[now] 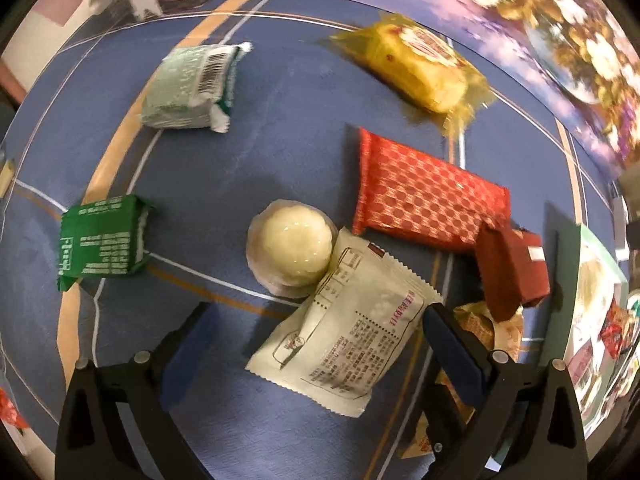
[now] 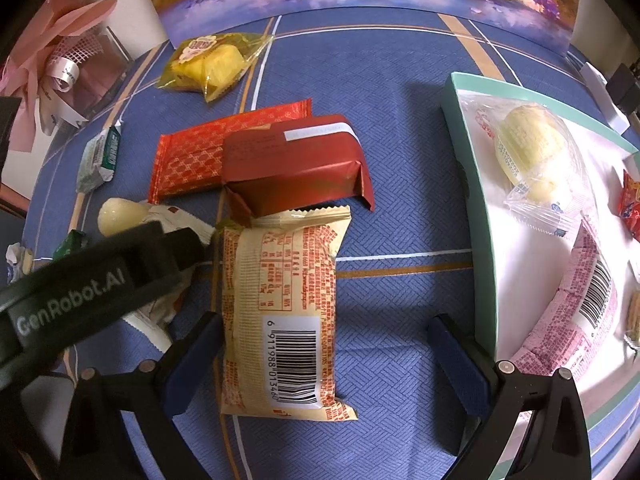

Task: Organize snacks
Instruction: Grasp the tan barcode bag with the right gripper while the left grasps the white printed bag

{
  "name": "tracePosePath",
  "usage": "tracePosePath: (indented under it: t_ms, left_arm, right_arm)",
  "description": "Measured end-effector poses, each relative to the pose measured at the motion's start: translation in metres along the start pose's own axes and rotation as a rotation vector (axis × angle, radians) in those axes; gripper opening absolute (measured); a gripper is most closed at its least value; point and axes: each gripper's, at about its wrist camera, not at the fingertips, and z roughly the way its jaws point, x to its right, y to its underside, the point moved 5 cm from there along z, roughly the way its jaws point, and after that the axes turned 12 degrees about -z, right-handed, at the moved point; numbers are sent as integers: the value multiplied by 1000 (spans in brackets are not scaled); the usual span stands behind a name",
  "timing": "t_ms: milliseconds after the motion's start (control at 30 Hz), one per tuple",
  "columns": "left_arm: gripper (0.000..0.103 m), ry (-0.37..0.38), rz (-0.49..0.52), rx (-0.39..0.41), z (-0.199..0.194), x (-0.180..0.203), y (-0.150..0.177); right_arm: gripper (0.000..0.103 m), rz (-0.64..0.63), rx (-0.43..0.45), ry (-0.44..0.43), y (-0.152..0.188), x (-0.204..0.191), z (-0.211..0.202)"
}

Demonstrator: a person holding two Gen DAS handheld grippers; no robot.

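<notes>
Left wrist view: left gripper (image 1: 316, 322) spread wide, empty. White packet (image 1: 344, 336) between the fingers at lower centre, long axis slanting lower left to upper right, right finger (image 1: 456, 356) touching or nearly touching its edge.

Right wrist view: right gripper (image 2: 326, 350) also wide, empty. Beige packet (image 2: 284, 312) lower centre, lengthwise along the fingers, hugging the left one. Mint-rimmed tray (image 2: 476, 216) at right edge, nearer this gripper; likely destination.
</notes>
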Motion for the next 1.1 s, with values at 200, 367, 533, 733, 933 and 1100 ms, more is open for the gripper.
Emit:
tracePosePath:
  t_ms: [200,367,533,733,933,1100]
  left_arm:
    - [102,-52,-90,1,1,-25,-8]
    - [100,-89,-88,3,1,-30,-7]
    - [99,-128,-38,6,10,-15,-1]
    - [99,-127,-39,7,12,-10,-1]
    - [91,-122,-36,12,9,-13,-1]
    - [71,-110,5,27,2,-7,1]
  right_arm:
    - [103,-8,-3,7,0,-3,3]
    - [103,-16,-4,18,0,-6,5]
    - [103,-44,-5,56,1,-11,9]
    - [103,-72,5,96,2,-19,12]
    - [103,-77,11,103,6,-24,13]
    - [103,-76,9,103,6,-27,14]
